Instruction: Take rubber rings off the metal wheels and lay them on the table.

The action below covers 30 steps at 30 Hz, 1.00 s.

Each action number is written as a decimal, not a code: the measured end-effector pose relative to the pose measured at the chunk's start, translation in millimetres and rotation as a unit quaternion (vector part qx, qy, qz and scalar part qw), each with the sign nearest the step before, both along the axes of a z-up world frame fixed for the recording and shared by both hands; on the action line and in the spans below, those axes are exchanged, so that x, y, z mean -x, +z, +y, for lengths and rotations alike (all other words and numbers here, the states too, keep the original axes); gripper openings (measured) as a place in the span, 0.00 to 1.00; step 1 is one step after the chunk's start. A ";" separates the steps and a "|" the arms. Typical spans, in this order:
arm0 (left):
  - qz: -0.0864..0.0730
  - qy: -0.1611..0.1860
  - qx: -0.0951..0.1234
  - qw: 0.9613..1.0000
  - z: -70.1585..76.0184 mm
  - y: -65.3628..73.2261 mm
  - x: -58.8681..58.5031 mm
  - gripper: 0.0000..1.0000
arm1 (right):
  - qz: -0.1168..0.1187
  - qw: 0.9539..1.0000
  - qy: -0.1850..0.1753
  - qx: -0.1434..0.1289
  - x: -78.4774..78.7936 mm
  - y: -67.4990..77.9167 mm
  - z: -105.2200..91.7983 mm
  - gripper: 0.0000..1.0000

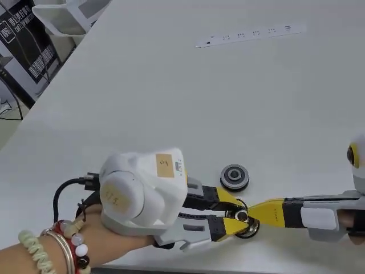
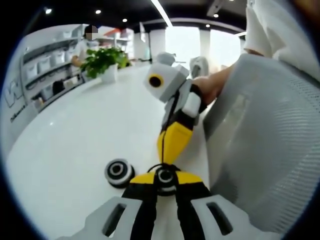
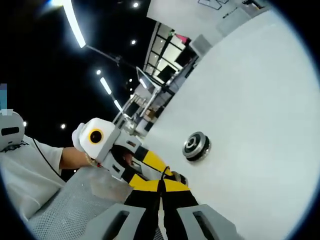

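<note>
Just beside the loose wheel on the worktop, the left gripper pinches a metal wheel while the right gripper's pressed-together jaws nip its rubber ring (thin, stretchy), which could snap back or drag the wheel free.

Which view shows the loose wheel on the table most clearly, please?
The head view: the loose wheel lies flat, unobstructed, with black ring and metal hub plain. The left gripper view shows it blurred beside the jaws; the right gripper view shows it obliquely.
</note>
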<state>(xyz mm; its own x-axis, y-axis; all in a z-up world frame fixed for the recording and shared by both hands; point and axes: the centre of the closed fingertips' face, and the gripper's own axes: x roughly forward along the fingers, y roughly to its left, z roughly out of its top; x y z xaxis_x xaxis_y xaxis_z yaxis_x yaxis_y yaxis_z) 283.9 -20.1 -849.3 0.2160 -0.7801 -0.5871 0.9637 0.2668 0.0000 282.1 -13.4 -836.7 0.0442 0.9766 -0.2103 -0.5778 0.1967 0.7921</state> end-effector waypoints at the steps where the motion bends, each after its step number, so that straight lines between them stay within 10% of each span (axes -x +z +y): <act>1: 0.003 0.001 -0.001 1.000 0.2 0.1 0.0 0.14 | 0.002 1.000 -0.002 0.002 -0.5 -0.5 -0.5 0.00; 13: -0.005 -0.016 -0.007 1.000 8.3 26.0 4.5 0.16 | -0.002 1.000 -0.006 0.014 2.1 0.4 -6.5 0.00; 30: -0.007 0.033 0.029 0.999 40.1 79.3 4.5 0.55 | -0.058 0.997 -0.019 0.046 18.0 32.9 -31.5 0.00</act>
<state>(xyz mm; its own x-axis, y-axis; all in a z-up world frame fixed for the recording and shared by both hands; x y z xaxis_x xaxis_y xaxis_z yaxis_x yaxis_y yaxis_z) 279.5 20.0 -770.0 0.2762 -0.7966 -0.5377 0.9438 0.3304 -0.0046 264.1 -44.9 -803.7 0.1098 0.9506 -0.2904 -0.6559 0.2888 0.6974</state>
